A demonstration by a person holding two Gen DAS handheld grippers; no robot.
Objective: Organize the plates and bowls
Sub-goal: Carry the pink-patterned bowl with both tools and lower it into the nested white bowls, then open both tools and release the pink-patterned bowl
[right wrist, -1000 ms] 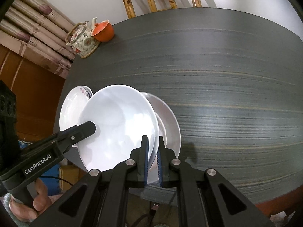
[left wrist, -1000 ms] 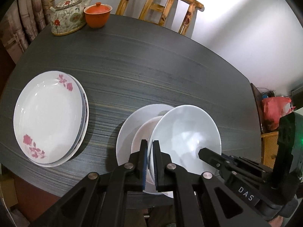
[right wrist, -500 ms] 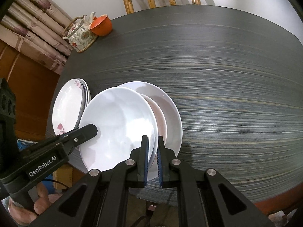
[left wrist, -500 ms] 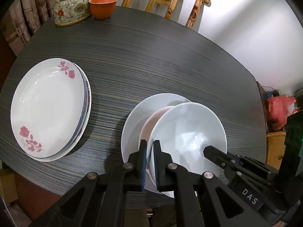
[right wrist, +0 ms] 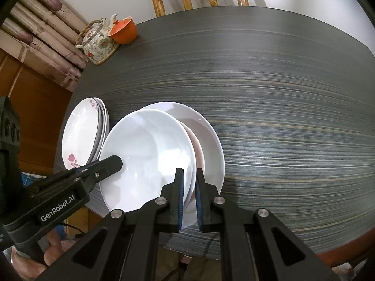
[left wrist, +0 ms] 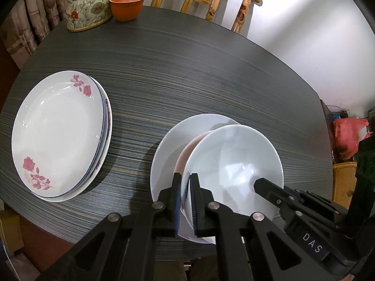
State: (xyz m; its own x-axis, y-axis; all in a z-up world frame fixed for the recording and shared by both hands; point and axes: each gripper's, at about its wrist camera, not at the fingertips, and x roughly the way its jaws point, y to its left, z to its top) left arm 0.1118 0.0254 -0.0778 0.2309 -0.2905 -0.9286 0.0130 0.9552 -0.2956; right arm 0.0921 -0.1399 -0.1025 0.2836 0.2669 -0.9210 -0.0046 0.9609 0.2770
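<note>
over the plate, i'm holding the bowl pinched in both grippers; lowering it squarely seems next.

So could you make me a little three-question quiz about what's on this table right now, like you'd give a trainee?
1. True or false: both the left claw and the right claw grip the rim of the same white bowl.
2. What lies directly under that bowl?
A. the floral plate stack
B. a pinkish dish on a large white plate
C. the bare table
3. Fill in: beside the teapot at the far edge stands an ______ lidded cup.

Key: 1 true; 2 B; 3 orange.
</note>
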